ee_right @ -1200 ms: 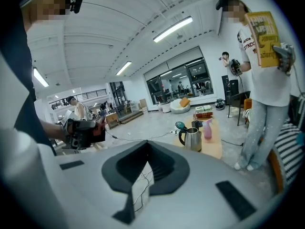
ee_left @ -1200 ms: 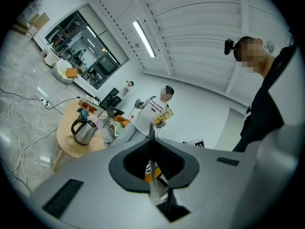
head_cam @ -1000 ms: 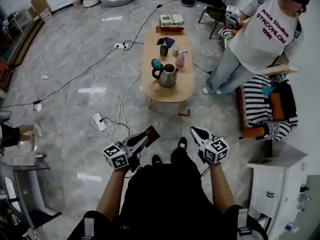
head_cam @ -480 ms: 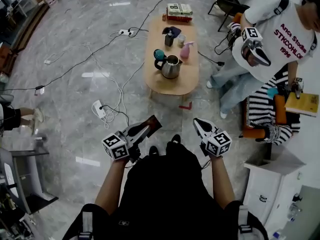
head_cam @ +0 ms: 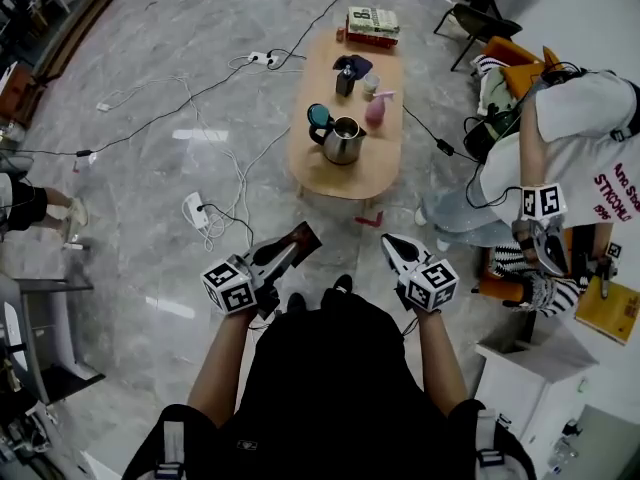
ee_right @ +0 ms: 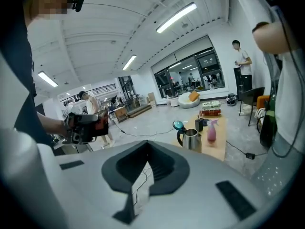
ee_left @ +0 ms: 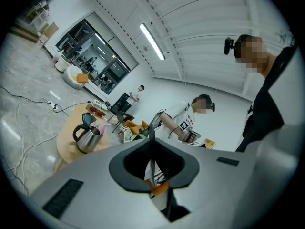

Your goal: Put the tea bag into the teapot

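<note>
A steel teapot (head_cam: 342,140) with its teal lid flipped open stands on the oval wooden table (head_cam: 340,183), well ahead of me; it also shows in the gripper views, teapot (ee_left: 88,136) and teapot (ee_right: 191,138). My left gripper (head_cam: 288,252) is shut on a dark brown tea bag packet (head_cam: 302,238), held above the floor short of the table. In the left gripper view the packet (ee_left: 153,123) shows edge-on between the closed jaws. My right gripper (head_cam: 392,245) is shut with nothing in it, level with the left one.
On the table stand a pink spray bottle (head_cam: 377,110), a dark cup (head_cam: 346,78) and a stack of books (head_cam: 372,23). Cables and a power strip (head_cam: 196,211) lie on the floor to the left. A person (head_cam: 585,158) holding another gripper stands at the right, near a white cabinet (head_cam: 520,368).
Both my grippers keep their pose, the left still holding the packet. The person at the right has bent over and lowered their gripper. The view has shifted slightly.
</note>
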